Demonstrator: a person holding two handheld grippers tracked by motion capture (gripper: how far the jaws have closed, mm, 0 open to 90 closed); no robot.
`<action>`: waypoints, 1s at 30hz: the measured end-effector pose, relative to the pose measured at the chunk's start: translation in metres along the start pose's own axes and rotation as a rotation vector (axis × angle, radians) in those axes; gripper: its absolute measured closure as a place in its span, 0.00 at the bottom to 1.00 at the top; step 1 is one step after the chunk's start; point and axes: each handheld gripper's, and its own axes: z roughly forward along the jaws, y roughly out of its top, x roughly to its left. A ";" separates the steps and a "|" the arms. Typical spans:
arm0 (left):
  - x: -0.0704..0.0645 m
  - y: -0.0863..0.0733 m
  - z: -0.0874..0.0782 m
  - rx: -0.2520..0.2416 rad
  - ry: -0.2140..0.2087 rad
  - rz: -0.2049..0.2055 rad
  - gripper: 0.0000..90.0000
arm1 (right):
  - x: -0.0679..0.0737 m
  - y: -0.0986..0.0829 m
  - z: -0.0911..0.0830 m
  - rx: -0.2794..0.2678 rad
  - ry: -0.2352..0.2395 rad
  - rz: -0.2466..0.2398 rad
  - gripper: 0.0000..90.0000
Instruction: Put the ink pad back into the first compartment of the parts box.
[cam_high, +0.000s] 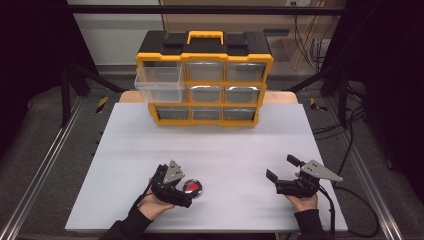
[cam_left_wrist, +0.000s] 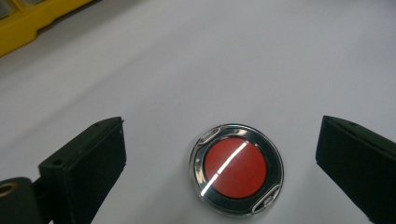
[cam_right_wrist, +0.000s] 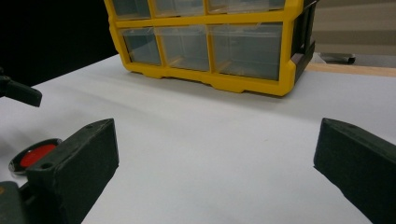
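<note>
Button (cam_left_wrist: 236, 168), red, chrome-rimmed, flat on bench (cam_high: 210, 150) | I judge it rigid, slippery; grip rim edges | left gripper (cam_left_wrist: 219, 154) fingers open astride it | right gripper (cam_right_wrist: 215, 158) fingers open, empty

The left gripper (cam_high: 186, 192) is sitting low at the near left, tilting downward, its fingers (cam_left_wrist: 84, 163) standing wide apart. The right gripper (cam_high: 281, 168) is resting at the near right, pointing forward and to the left, fingers (cam_right_wrist: 77, 163) also spread wide, each cradled in a hand
</note>
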 end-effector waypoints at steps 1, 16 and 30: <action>-0.001 0.000 0.001 0.005 -0.002 -0.001 0.01 | 0.000 0.000 0.000 -0.001 0.000 0.000 0.01; -0.004 -0.007 0.021 0.091 -0.014 -0.012 0.02 | 0.001 -0.001 0.001 0.011 0.003 -0.014 0.01; -0.005 -0.008 0.030 0.153 -0.024 -0.063 0.14 | 0.001 -0.001 0.001 0.013 0.004 -0.013 0.01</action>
